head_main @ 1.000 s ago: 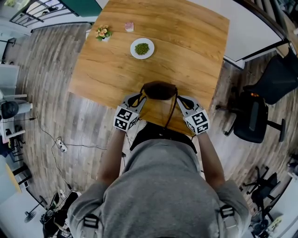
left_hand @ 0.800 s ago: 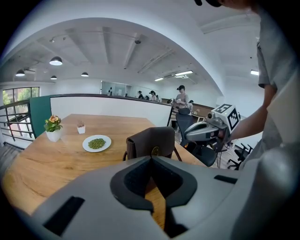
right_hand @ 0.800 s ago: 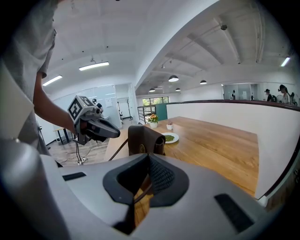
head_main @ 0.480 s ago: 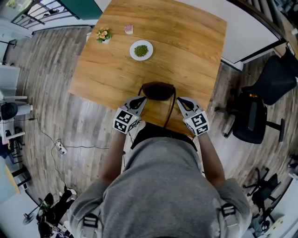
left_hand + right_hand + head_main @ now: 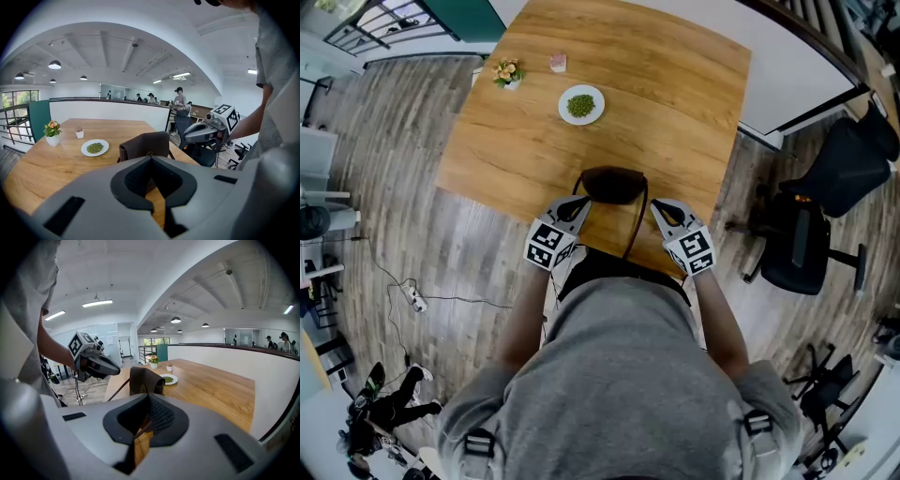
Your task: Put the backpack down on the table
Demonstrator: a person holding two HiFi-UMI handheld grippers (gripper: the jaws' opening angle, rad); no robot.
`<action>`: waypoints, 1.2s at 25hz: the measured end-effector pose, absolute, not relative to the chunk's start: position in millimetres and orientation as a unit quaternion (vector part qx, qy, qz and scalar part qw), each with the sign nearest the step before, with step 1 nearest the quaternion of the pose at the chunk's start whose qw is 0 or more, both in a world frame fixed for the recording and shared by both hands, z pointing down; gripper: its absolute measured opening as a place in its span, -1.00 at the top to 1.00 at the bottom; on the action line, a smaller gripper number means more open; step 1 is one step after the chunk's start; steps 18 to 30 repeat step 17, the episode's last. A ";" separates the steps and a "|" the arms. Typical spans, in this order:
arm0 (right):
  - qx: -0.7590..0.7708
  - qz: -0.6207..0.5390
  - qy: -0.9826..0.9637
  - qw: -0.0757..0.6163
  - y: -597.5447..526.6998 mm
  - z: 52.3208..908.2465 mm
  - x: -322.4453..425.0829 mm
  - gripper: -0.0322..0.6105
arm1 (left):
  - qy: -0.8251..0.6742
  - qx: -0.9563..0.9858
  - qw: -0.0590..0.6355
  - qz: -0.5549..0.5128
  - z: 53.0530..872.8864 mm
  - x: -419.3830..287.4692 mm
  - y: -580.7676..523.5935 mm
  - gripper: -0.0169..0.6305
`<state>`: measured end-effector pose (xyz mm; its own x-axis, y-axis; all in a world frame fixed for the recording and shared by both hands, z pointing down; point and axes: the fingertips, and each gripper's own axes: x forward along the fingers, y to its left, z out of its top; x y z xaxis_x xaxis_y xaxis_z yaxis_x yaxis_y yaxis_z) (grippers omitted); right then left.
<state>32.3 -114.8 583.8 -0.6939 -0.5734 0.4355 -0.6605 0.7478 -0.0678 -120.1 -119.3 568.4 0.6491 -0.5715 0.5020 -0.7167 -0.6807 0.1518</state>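
Little had shifted in the last second beyond a dark figure (image 5: 380, 412) moving across the floor at the lower left; the brown backpack (image 5: 614, 186) kept its place, standing upright on the wooden table (image 5: 675, 103) close to its near edge. One strap (image 5: 637, 220) trailed from the backpack back over that edge. The left tool (image 5: 580, 201) and the right tool (image 5: 660, 207) flanked the backpack, each tip just beside it, and each tool's own view showed its jaws closed tip to tip with nothing clamped between them. Farther along the table lay a white plate of green food (image 5: 581, 104), a small flower pot (image 5: 507, 70) and a tiny pink-topped pot (image 5: 557, 63). A black office chair (image 5: 806, 239) stood off to the right.
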 end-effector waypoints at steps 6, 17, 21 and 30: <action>0.336 0.109 -0.915 0.197 -113.8 585.0 32.4 0.89 | -0.371 0.887 0.170 0.217 570.3 -124.9 -113.0 0.90; 0.328 0.109 -0.917 0.202 -110.5 589.3 30.0 0.89 | -0.385 0.881 0.171 0.215 569.8 -132.6 -108.0 0.89; 0.328 0.109 -0.917 0.202 -110.5 589.3 30.0 0.89 | -0.385 0.881 0.171 0.215 569.8 -132.6 -108.0 0.89; 0.328 0.109 -0.917 0.202 -110.5 589.3 30.0 0.89 | -0.385 0.881 0.171 0.215 569.8 -132.6 -108.0 0.89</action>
